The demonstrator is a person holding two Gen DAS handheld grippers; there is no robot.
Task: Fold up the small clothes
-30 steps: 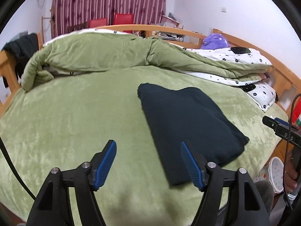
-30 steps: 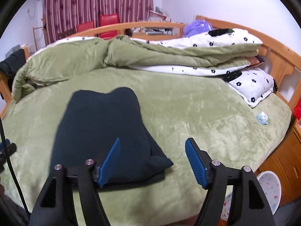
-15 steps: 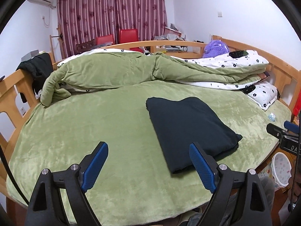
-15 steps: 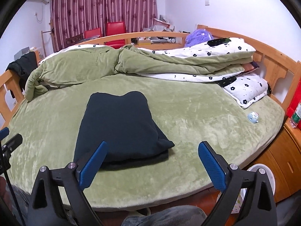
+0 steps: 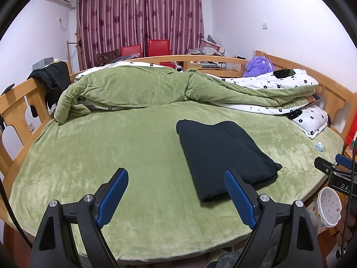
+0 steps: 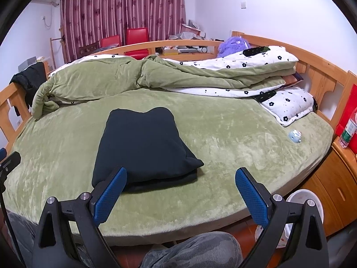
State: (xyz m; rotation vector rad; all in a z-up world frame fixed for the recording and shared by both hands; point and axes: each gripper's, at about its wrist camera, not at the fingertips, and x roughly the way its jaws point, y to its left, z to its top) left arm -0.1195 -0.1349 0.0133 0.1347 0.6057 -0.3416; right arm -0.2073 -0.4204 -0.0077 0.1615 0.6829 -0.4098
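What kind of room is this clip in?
A home bedroom, most likely: a wooden-framed bed with a green quilt, a flowered pillow and maroon curtains.

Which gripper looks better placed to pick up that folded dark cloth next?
Probably the right gripper. In its view the folded dark garment lies just beyond its left fingertip, close by. In the left gripper's view it sits off to the right. Both are open and empty.

Both grippers (image 5: 176, 195) (image 6: 180, 193) farther back from folded garment (image 5: 223, 154), jaws wider.
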